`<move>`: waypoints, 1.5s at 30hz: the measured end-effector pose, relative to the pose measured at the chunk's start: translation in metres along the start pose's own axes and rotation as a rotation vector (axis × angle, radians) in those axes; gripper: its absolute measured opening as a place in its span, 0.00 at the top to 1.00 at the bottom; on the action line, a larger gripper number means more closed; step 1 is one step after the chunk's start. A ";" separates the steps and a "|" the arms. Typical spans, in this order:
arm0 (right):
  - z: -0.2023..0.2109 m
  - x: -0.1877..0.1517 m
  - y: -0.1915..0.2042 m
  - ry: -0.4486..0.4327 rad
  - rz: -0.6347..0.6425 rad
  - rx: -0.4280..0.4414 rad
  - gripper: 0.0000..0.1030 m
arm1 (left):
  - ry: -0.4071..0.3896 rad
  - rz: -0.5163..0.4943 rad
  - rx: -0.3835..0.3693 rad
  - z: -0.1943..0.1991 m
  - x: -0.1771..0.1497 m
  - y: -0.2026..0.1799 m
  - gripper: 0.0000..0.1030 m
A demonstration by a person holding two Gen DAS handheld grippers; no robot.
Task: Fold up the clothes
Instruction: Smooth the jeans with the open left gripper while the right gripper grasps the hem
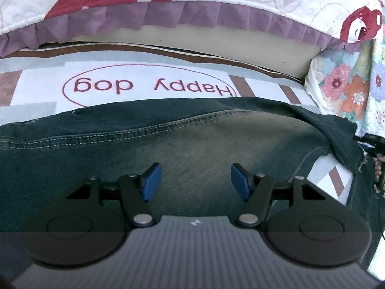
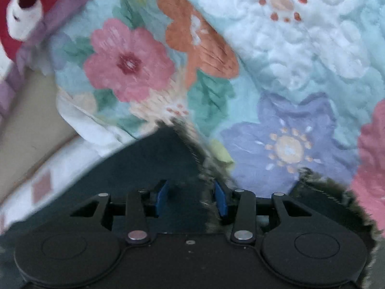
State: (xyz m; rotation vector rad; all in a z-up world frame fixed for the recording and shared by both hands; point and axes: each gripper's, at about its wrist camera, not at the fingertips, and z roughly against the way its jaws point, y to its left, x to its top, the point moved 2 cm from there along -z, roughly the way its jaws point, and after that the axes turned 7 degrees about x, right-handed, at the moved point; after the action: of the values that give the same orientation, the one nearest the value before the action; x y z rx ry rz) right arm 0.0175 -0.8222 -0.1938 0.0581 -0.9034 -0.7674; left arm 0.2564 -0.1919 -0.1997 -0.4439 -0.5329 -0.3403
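The left gripper [image 1: 196, 180] hovers wide apart over the jeans [image 1: 180, 144], which fill the lower half of its frame on the mat [image 1: 36, 89]. The right gripper [image 2: 190, 198] stands parted around the jeans' frayed hem [image 2: 204, 168], below the floral quilt [image 2: 264, 72].

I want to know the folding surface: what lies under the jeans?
The jeans lie on a striped mat printed "Happy dog", with more of it showing at the right. What is under the denim's middle is covered.
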 end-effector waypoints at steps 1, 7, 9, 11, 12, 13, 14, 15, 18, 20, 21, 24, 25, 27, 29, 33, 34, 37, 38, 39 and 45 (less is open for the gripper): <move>0.005 0.000 0.004 -0.022 0.000 0.058 0.61 | 0.000 0.000 -0.003 -0.001 0.000 0.000 0.39; 0.006 -0.005 0.029 0.050 0.095 0.179 0.82 | -0.015 -0.033 -0.004 -0.005 -0.002 -0.002 0.39; 0.002 -0.007 0.031 0.065 0.111 0.125 0.72 | -0.017 -0.047 0.007 -0.004 -0.003 -0.005 0.39; 0.000 -0.009 0.032 0.061 0.123 0.040 0.57 | -0.019 -0.059 0.017 -0.003 -0.003 -0.007 0.39; -0.001 -0.011 0.032 0.057 0.134 0.013 0.56 | -0.020 -0.064 0.021 -0.003 -0.002 -0.008 0.39; -0.002 -0.012 0.031 0.056 0.148 -0.014 0.56 | -0.021 -0.067 0.024 -0.003 -0.002 -0.008 0.39; -0.001 -0.013 0.031 0.049 0.159 -0.041 0.56 | -0.022 -0.068 0.027 -0.002 -0.001 -0.008 0.39; 0.002 -0.014 0.030 0.033 0.167 -0.070 0.56 | -0.023 -0.067 0.029 -0.002 -0.001 -0.009 0.39; 0.011 -0.014 0.026 -0.010 0.174 -0.119 0.54 | -0.027 -0.065 0.030 -0.002 0.000 -0.009 0.39; 0.013 -0.012 0.019 -0.003 0.164 -0.144 0.51 | -0.023 -0.066 0.029 -0.003 -0.001 -0.009 0.39; 0.014 -0.010 0.013 0.003 0.146 -0.157 0.51 | -0.019 -0.066 0.030 -0.004 -0.001 -0.009 0.39; 0.020 -0.008 -0.003 0.003 0.060 -0.131 0.51 | -0.010 -0.066 0.025 -0.007 -0.003 -0.009 0.39; 0.021 -0.009 -0.005 0.001 0.039 -0.102 0.51 | -0.009 -0.068 0.023 -0.008 -0.004 -0.010 0.39; 0.022 -0.011 -0.004 -0.005 0.033 -0.029 0.59 | -0.007 -0.074 0.019 -0.009 -0.005 -0.011 0.39; 0.018 -0.012 0.002 -0.009 0.051 0.046 0.73 | -0.007 -0.077 0.018 -0.010 -0.006 -0.012 0.39; 0.000 -0.005 0.010 0.010 0.039 0.111 0.75 | -0.005 -0.079 0.018 -0.011 -0.005 -0.012 0.39; -0.006 -0.002 0.011 0.017 0.031 0.103 0.75 | -0.005 -0.079 0.020 -0.011 -0.005 -0.012 0.39; -0.020 0.003 0.013 0.045 0.024 -0.008 0.67 | -0.005 -0.081 0.025 -0.010 -0.005 -0.012 0.39; -0.022 0.004 0.013 0.054 0.021 -0.024 0.66 | -0.005 -0.081 0.025 -0.010 -0.005 -0.012 0.39; -0.024 0.004 0.013 0.059 0.021 -0.023 0.63 | -0.005 -0.080 0.026 -0.010 -0.004 -0.012 0.39; -0.026 0.000 0.004 0.122 -0.070 -0.085 0.41 | -0.004 -0.081 0.028 -0.011 -0.004 -0.011 0.39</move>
State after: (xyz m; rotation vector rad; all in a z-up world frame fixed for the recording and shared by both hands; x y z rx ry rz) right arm 0.0388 -0.8258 -0.2090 0.0614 -0.7556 -0.8573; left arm 0.2533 -0.2063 -0.2066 -0.3964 -0.5598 -0.4088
